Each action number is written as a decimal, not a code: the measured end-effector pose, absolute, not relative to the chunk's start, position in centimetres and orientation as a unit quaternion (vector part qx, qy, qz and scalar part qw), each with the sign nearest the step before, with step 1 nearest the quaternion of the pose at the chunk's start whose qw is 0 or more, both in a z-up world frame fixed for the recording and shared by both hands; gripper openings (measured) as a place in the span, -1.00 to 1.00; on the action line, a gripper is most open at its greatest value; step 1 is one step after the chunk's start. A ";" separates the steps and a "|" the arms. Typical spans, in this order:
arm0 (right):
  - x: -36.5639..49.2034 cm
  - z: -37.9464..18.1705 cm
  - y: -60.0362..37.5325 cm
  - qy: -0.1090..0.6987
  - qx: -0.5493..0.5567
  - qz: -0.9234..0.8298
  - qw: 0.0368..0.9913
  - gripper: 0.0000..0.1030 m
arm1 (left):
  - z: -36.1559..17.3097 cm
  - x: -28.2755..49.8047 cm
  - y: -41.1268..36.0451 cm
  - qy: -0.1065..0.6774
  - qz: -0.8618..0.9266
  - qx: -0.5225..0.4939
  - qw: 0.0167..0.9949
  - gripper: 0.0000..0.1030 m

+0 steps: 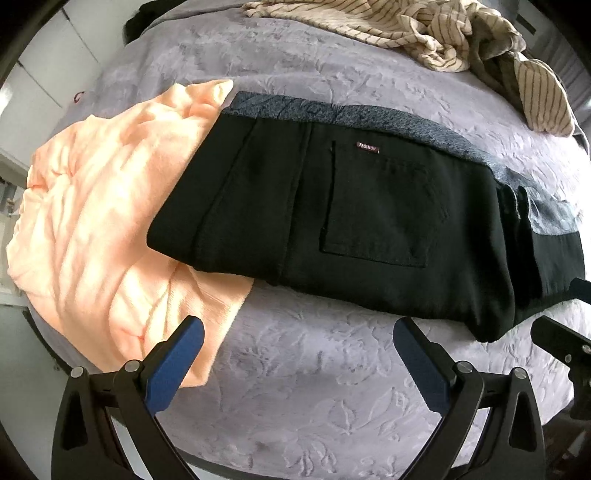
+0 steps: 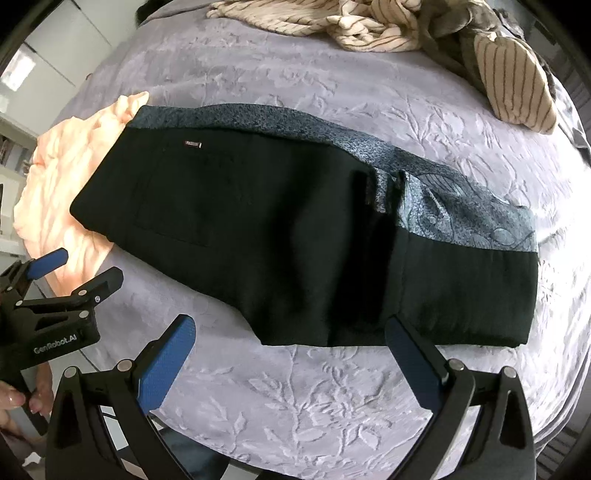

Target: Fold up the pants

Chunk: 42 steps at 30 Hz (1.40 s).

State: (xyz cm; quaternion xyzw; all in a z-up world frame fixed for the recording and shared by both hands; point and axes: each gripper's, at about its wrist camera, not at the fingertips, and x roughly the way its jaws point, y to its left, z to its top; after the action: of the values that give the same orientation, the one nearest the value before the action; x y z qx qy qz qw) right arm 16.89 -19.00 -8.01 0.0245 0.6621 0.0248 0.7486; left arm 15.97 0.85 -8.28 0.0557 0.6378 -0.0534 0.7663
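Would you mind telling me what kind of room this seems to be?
Probably a bedroom: the black pants lie on a bed with an embossed lilac bedspread, with a peach garment and striped clothes nearby.

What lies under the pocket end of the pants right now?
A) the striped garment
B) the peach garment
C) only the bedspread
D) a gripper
B: the pocket end of the black pants overlaps the peach garment, which spreads out from beneath it; the striped garment sits apart at the far side of the bedspread, and both grippers are open short of the pants.
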 end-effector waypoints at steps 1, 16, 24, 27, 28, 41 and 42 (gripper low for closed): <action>16.9 -8.1 -19.1 0.663 0.023 0.026 0.747 0.99 | -8.4 16.0 0.7 0.640 -0.052 0.053 0.765 1.00; 16.8 -9.2 -20.6 0.681 0.030 0.031 0.731 0.99 | -8.9 16.4 -0.5 0.649 -0.056 0.041 0.758 1.00; 15.9 -11.0 -21.5 0.704 0.078 0.028 0.706 0.99 | -9.6 16.4 -0.2 0.654 -0.057 0.028 0.753 1.00; 15.6 -11.6 -21.5 0.711 0.084 0.027 0.698 0.99 | -9.7 16.7 0.6 0.650 -0.060 0.013 0.757 1.00; 15.5 -11.7 -21.5 0.713 0.085 0.027 0.696 0.99 | -9.5 17.0 1.3 0.645 -0.059 0.003 0.762 1.00; 15.0 -13.2 -20.7 0.719 0.125 0.046 0.682 0.99 | -11.2 19.1 8.9 0.619 -0.128 -0.230 0.740 1.00; 15.0 -13.3 -20.7 0.719 0.130 0.046 0.682 0.99 | -11.3 19.1 8.5 0.617 -0.137 -0.232 0.740 1.00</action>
State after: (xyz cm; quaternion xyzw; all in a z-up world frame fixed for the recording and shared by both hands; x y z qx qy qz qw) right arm 14.97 -20.69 -13.26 0.1298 0.7187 0.0463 0.6816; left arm 19.14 8.53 -11.32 -0.2317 0.6170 -0.1368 0.7395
